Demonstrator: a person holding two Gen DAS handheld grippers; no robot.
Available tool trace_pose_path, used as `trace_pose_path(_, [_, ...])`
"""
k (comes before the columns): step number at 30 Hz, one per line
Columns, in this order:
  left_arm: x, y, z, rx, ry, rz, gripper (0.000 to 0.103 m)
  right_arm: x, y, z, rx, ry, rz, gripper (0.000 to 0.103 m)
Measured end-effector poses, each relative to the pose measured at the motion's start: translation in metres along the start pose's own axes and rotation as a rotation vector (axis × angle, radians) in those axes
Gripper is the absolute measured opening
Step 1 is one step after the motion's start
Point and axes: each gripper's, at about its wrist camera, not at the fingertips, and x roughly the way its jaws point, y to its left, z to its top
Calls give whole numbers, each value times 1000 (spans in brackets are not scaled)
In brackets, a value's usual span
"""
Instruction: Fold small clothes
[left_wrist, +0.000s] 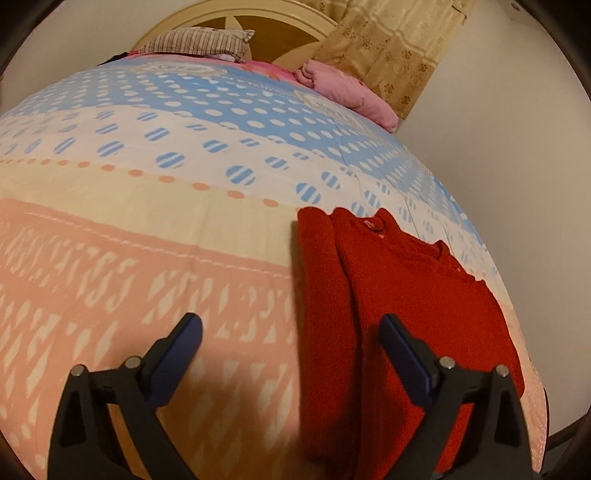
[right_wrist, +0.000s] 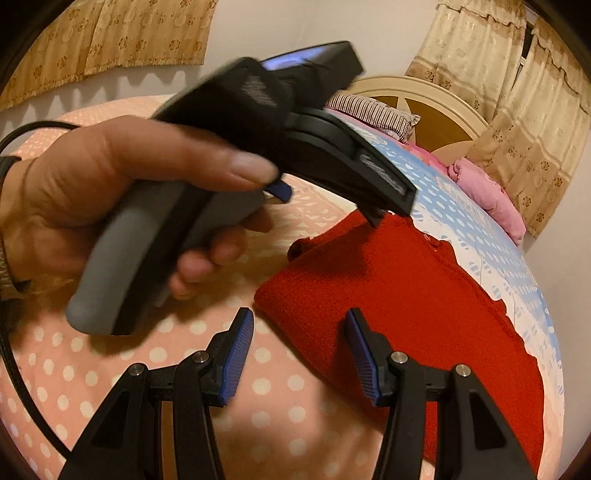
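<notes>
A small red knit sweater (left_wrist: 406, 295) lies flat on the bed near its right edge, neck at the far end and a sleeve folded in along its left side. My left gripper (left_wrist: 290, 325) hovers open and wide over that left side, one finger over the bedspread and the other over the red cloth, nothing pinched. In the right wrist view the sweater (right_wrist: 406, 295) fills the right half. My right gripper (right_wrist: 300, 317) stands open, partly spread, over its near left corner, pads not pressing on it. A hand (right_wrist: 110, 184) holds the left tool's grey handle (right_wrist: 122, 266) above the bed.
The bedspread (left_wrist: 147, 240) runs in pink, cream and blue dotted bands. A striped pillow (left_wrist: 199, 40) and a pink blanket (left_wrist: 343, 92) lie at the headboard (left_wrist: 258, 22). Curtains (left_wrist: 391, 51) hang behind. The bed's edge and a wall are just right of the sweater.
</notes>
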Motion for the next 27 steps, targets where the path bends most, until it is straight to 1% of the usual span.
trace_pose_path(5, [11,-3,5,27,7,6,93,7,4,1,-11,16,-17,53])
trace_pose_path(9, [20,-7,11,39,14,-3,90,10,2,1,7,22,-8,53])
trace_pose_path(12, [26,-13,12,72,20,9,89,12,-3,1,23,30,8,53])
trace_pose_path(14, [28,-16,13,88,25,14,86,13,-4,1,31,30,14,53])
trace_pose_path(17, [30,-14,15,78,19,3,79,12,-2,1,27,27,9,52])
trace_pose_path(21, [32,-12,16,52,3,-23,73,12,0,0,28,30,8,48])
trace_pose_path(23, [31,-13,16,56,1,-25,70,12,2,-1,29,30,2,47])
trace_pose_path(24, [33,-12,17,54,3,-26,66,12,3,-1,29,29,-1,45])
trace_pose_path(25, [33,-12,17,53,3,-30,59,12,4,-1,29,28,-3,43])
trace_pose_path(26, [35,-11,17,51,8,-44,55,11,4,-1,30,27,-7,41])
trace_pose_path(27, [36,-11,17,48,12,-53,47,11,4,-1,32,27,-12,37])
